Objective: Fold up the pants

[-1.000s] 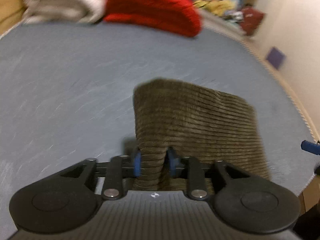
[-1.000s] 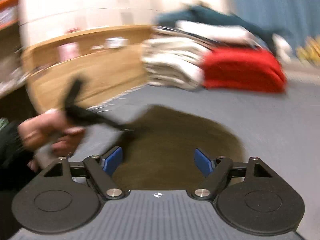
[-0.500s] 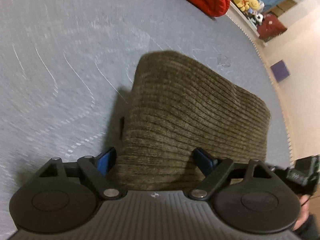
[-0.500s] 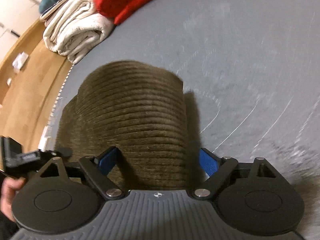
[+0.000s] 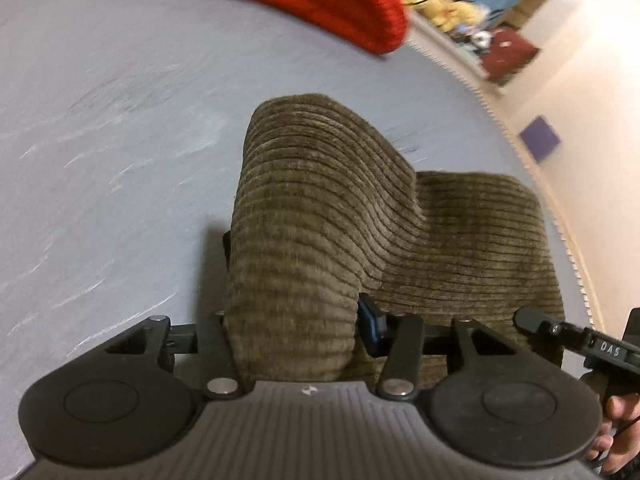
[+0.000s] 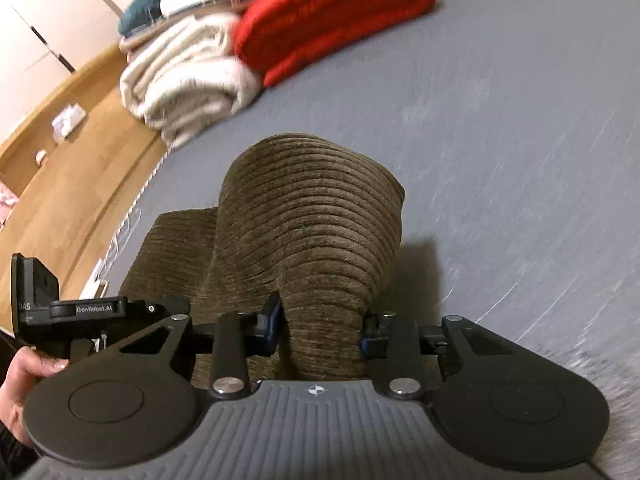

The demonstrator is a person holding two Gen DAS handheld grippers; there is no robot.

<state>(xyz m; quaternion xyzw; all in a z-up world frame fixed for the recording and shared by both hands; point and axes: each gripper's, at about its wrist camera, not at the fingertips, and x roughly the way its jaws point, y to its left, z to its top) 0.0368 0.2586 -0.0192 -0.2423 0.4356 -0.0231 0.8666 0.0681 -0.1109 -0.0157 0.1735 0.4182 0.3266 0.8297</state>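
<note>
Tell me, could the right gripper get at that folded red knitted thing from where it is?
Probably not right now. The right gripper has the brown corduroy pants bunched between its closing jaws, and the folded red knitted garment lies well beyond, across bare grey mat.

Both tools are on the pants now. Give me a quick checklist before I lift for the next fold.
1. Left tool has cloth: ok, a bunched fold of the pants sits between its closing jaws.
2. Right tool has cloth: ok, its jaws are closing on the opposite bunch of the pants.
3. Grip firm on every layer: cannot tell.
4. Bed clear ahead of the pants: ok.
5. Red pile and white pile apart from the pants: ok.
</note>
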